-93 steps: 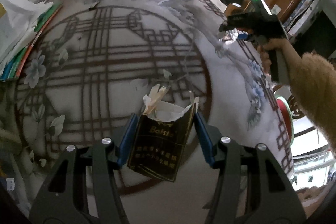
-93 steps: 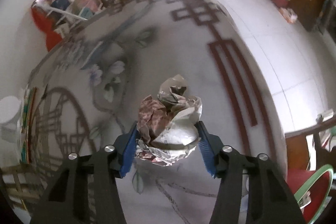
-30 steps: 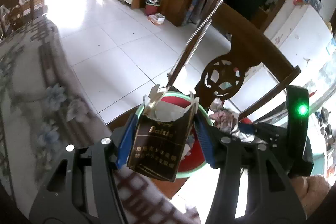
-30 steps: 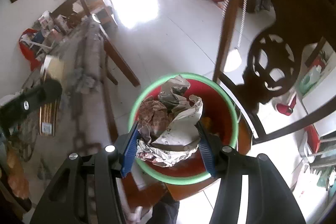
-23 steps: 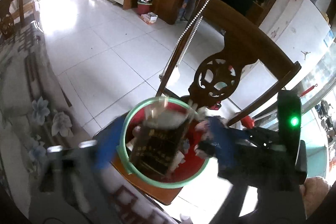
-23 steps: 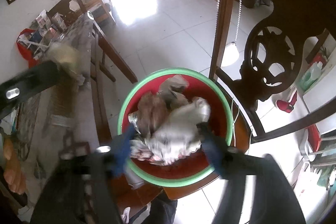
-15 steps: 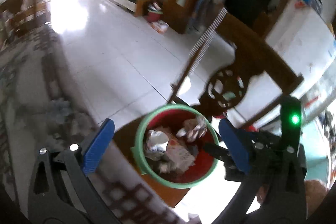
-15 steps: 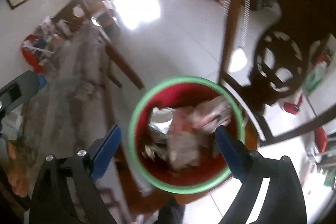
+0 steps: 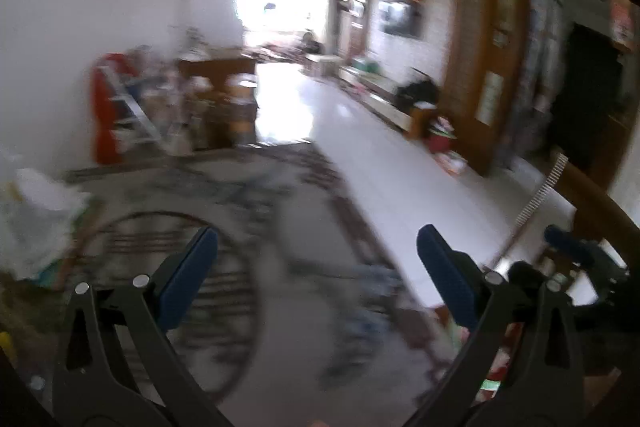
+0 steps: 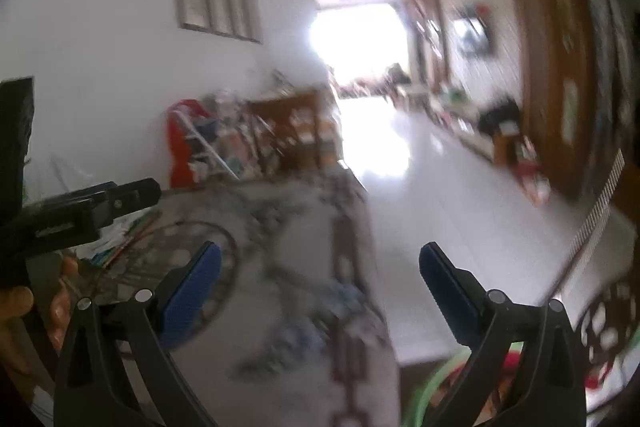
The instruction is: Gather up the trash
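Item 1, L gripper (image 9: 316,263): jaws spread wide, nothing between them; 1 s ago we had it clamped on the torn black cigarette pack, since dropped into the bin. Item 2, R gripper (image 10: 318,277): same, wide apart and bare, the crumpled paper wad gone from it. Both cams, which 0.5 s ago looked down into the bin, now face the patterned tabletop (image 9: 280,227) w/ heavy blur; we see only a sliver of the green-rimmed red bin (image 10: 430,389) at bottom right, trash inside not discernible.

A home's living hall: patterned table (image 9: 248,267), carved wooden chair (image 10: 600,319), wall-mounted television (image 9: 400,13), tiled floor (image 9: 400,179).
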